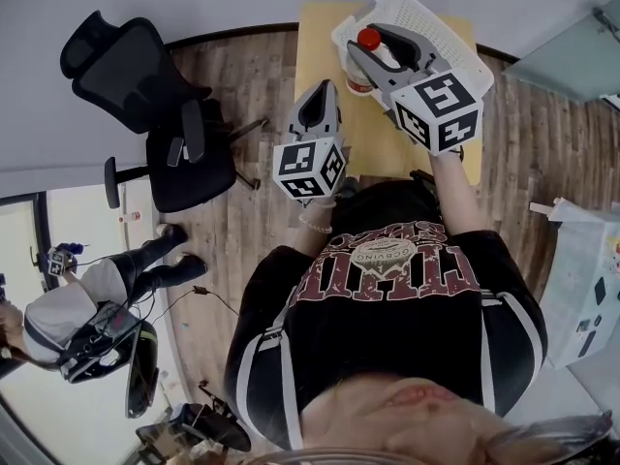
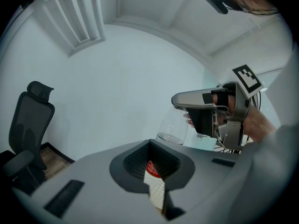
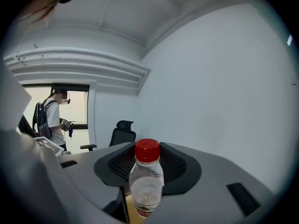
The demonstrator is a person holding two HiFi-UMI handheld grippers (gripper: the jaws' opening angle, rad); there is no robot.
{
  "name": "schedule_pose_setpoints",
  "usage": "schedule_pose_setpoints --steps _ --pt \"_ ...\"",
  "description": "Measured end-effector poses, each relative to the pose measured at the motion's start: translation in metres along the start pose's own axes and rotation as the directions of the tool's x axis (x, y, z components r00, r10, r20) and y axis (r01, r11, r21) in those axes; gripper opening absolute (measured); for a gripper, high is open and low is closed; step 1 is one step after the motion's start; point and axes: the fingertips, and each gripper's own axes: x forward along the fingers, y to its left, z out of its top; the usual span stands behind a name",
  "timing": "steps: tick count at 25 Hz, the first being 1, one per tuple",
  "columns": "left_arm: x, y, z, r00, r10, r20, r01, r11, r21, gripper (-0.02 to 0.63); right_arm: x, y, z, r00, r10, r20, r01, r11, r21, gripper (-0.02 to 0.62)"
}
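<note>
My right gripper point(image 1: 380, 58) is shut on a clear plastic bottle point(image 1: 368, 40) with a red cap, held upright over the near corner of a white basket point(image 1: 441, 22). In the right gripper view the bottle point(image 3: 147, 181) stands between the jaws of that gripper point(image 3: 140, 206). My left gripper point(image 1: 319, 93) hovers just left of it over the yellow table point(image 1: 320, 42), shut and holding nothing. The left gripper view shows the left gripper point(image 2: 155, 183) with only a thin slit between its jaws. Up to the right of it is the bottle's clear body point(image 2: 173, 125), under the right gripper point(image 2: 205, 107).
A black office chair point(image 1: 155, 114) stands on the wooden floor left of the table. Another person point(image 1: 87, 318) with a backpack stands at the lower left, by a bright doorway. A pale cabinet point(image 1: 581, 279) stands at the right. White walls rise behind the table.
</note>
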Motion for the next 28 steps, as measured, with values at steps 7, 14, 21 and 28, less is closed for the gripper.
schedule_pose_setpoints --steps 7,14,21,28 --pt "-0.008 0.008 -0.003 1.000 0.018 -0.004 -0.018 1.000 -0.003 0.041 0.010 0.013 -0.024 0.999 0.030 -0.030 -0.029 0.999 0.012 0.169" --pt "-0.008 0.016 -0.007 0.999 0.032 -0.016 -0.032 0.999 -0.008 0.041 0.026 0.016 -0.066 0.995 0.040 -0.095 -0.035 0.998 0.057 0.169" --pt "-0.010 0.018 -0.014 0.999 0.042 -0.026 -0.042 0.999 -0.012 0.041 0.031 0.017 -0.095 0.989 0.035 -0.141 -0.027 0.998 0.057 0.169" --pt "-0.009 0.036 -0.012 0.998 0.054 -0.035 -0.055 0.998 -0.020 0.041 0.049 0.021 -0.109 0.983 0.041 -0.176 -0.029 0.997 0.069 0.169"
